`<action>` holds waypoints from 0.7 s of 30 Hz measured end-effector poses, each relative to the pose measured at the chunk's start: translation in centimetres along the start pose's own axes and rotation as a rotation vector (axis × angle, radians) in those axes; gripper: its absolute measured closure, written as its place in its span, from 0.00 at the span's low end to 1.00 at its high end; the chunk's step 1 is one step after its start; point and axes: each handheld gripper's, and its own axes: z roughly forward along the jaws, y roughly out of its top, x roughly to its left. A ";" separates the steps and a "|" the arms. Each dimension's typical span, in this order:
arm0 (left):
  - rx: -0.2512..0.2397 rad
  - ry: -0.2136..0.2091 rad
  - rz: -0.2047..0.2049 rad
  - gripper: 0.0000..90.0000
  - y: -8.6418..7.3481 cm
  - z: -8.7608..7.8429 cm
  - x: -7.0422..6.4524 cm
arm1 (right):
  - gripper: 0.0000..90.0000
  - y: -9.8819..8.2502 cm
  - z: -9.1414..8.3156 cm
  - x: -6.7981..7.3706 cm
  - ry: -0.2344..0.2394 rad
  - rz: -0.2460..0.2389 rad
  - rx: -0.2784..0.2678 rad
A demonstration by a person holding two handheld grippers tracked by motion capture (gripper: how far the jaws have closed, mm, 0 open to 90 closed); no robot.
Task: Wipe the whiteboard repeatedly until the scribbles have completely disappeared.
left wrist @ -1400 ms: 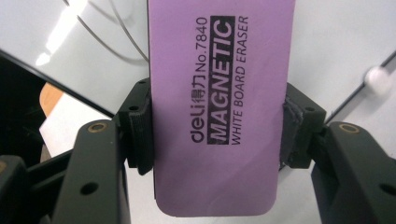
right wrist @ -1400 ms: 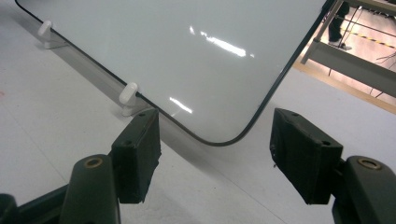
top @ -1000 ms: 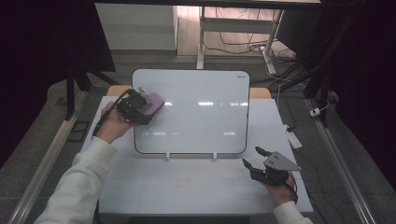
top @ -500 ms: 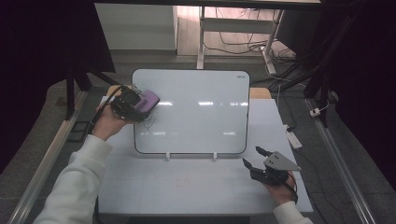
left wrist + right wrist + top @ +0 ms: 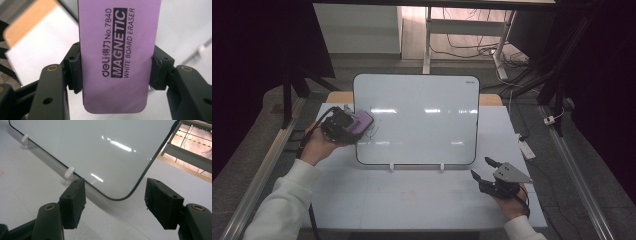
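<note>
Your whiteboard (image 5: 417,120) looked glossy, smooth, mirrored ceiling lights. Eraser (image 5: 117,57) in your left gripper (image 5: 115,67): matt purple, smooth, black print. Jaw pads rough, dull black, rubbery. Table (image 5: 412,200) was matt white. Your sleeve (image 5: 282,205) white cloth. Plate on right gripper (image 5: 486,170) dull grey.

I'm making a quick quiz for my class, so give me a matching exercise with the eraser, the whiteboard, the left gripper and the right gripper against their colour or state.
Things:
1. eraser
2. whiteboard
3. left gripper
4. right gripper

States:
A. open, holding nothing
B. purple, with printed text
C. white, standing on small feet
D. shut on the eraser

Pairs: 1-B, 2-C, 3-D, 4-A
</note>
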 end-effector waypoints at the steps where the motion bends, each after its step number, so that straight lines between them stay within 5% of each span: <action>1: 0.003 -0.005 -0.003 0.45 0.3 0.0 0.2 | 0.36 0.0 0.0 0.0 0.000 0.000 0.002; 5: 0.054 -0.052 0.039 0.45 0.6 1.0 -1.3 | 0.36 0.1 0.0 0.1 0.000 -0.004 -0.003; 12: 0.107 -0.138 0.075 0.45 -3.4 3.4 -4.8 | 0.36 0.1 -0.1 0.1 0.003 -0.003 -0.005; 16: 0.087 -0.116 0.059 0.45 -2.6 2.5 -4.0 | 0.36 0.2 -0.1 0.1 -0.002 -0.001 -0.006; 18: 0.070 -0.083 0.038 0.45 -1.6 1.6 -2.8 | 0.36 0.2 -0.2 0.1 -0.004 -0.004 -0.007; 21: 0.057 -0.101 -0.013 0.45 -0.5 0.8 -0.5 | 0.36 0.3 -0.2 0.1 -0.005 -0.001 -0.010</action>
